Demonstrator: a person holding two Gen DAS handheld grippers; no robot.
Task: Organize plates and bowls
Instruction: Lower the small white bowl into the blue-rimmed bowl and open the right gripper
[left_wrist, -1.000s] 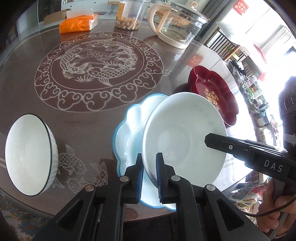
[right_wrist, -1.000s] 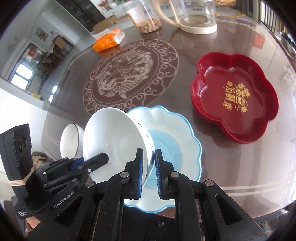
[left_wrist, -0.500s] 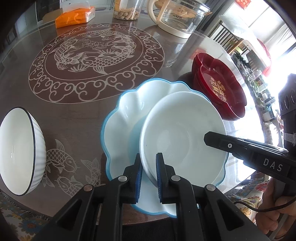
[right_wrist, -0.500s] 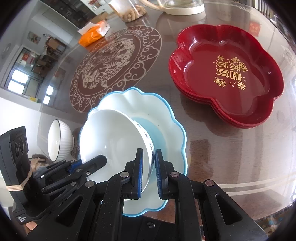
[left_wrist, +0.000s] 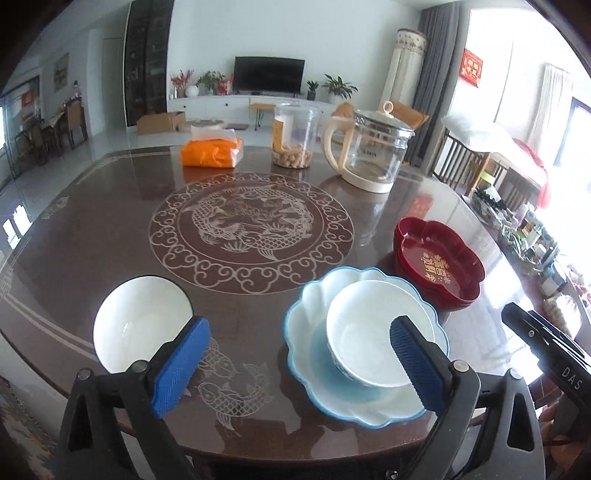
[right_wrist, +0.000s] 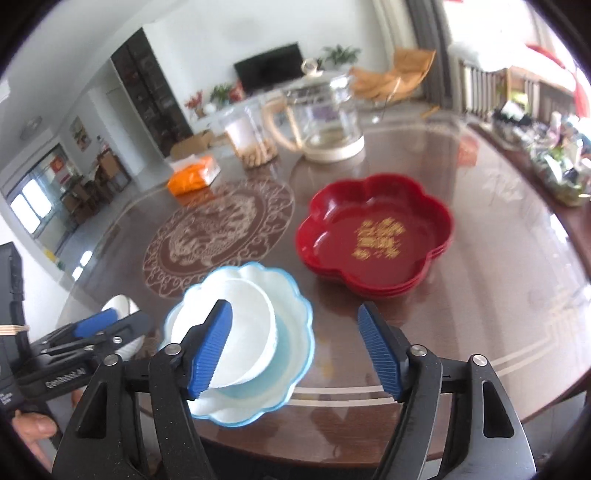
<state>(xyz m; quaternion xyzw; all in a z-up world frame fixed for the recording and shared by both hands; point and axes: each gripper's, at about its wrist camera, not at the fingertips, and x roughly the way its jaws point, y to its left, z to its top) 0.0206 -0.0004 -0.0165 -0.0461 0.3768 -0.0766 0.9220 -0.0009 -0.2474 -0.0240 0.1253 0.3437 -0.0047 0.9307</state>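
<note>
White bowl (left_wrist: 364, 332) in blue scalloped plate (left_wrist: 314, 350) near surface (left_wrist: 110, 229) edge. Left tongs (left_wrist: 295, 363) and right tongs (right_wrist: 295, 349) opening wide, empty.

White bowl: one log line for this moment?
white bowl: in blue plate | left gripper: opening, empty | right gripper: opening, empty

Open tabletop: the carved medallion (left_wrist: 251, 230) at centre.
Front obstacles: striped bowl (left_wrist: 142, 323), scalloped blue plate (left_wrist: 306, 332), red trays (left_wrist: 439, 267).
</note>
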